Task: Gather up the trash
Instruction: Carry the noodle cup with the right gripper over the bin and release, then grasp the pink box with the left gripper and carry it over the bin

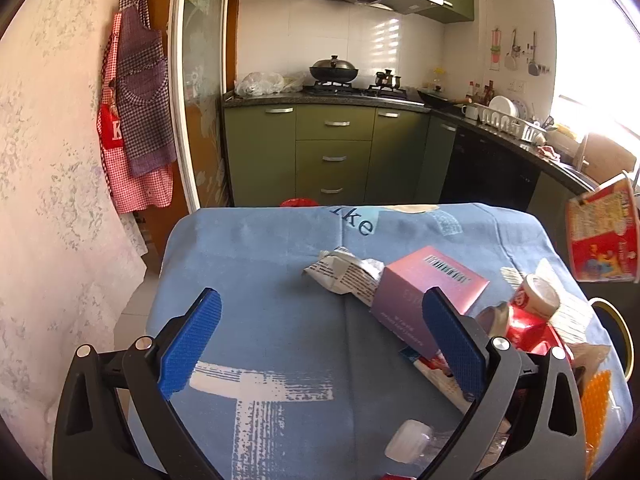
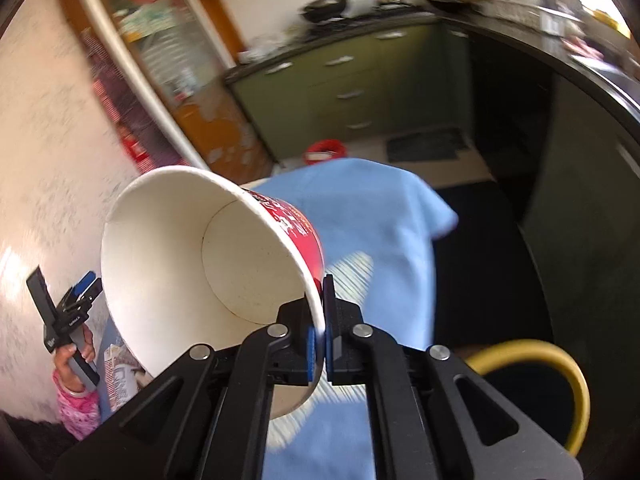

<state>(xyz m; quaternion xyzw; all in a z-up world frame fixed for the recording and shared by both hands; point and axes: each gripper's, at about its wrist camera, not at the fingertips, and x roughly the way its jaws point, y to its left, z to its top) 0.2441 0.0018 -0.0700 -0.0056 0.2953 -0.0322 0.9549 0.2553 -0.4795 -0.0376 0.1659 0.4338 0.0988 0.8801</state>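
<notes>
Your right gripper (image 2: 319, 334) has its blue pads clamped tight on the thin rim wall of the red-printed paper noodle bowl (image 2: 192, 264), one pad inside, one outside; the bowl hangs tilted in the lower left of the right wrist view, its white, empty interior facing the lens; in the left wrist view it floats at the far right edge, clear of the table. Keep the pinch firm but not crushing, since a paper wall like this probably buckles easily; carry it low and steady toward the yellow-rimmed dark bin (image 2: 560, 376) at lower right, and let go only once the bowl is over the opening. Your left gripper (image 1: 320, 344) stands wide open with nothing between its ribbed blue pads, above the blue patterned tablecloth (image 1: 260, 280). Ahead of it lie a glossy pink-and-lilac cardboard box (image 1: 424, 292), a crumpled printed wrapper (image 1: 344, 276), a crushed red can (image 1: 528, 316) and a clear plastic bottle (image 1: 412, 442) at the bottom of the frame; box edges offer the surest grip.
</notes>
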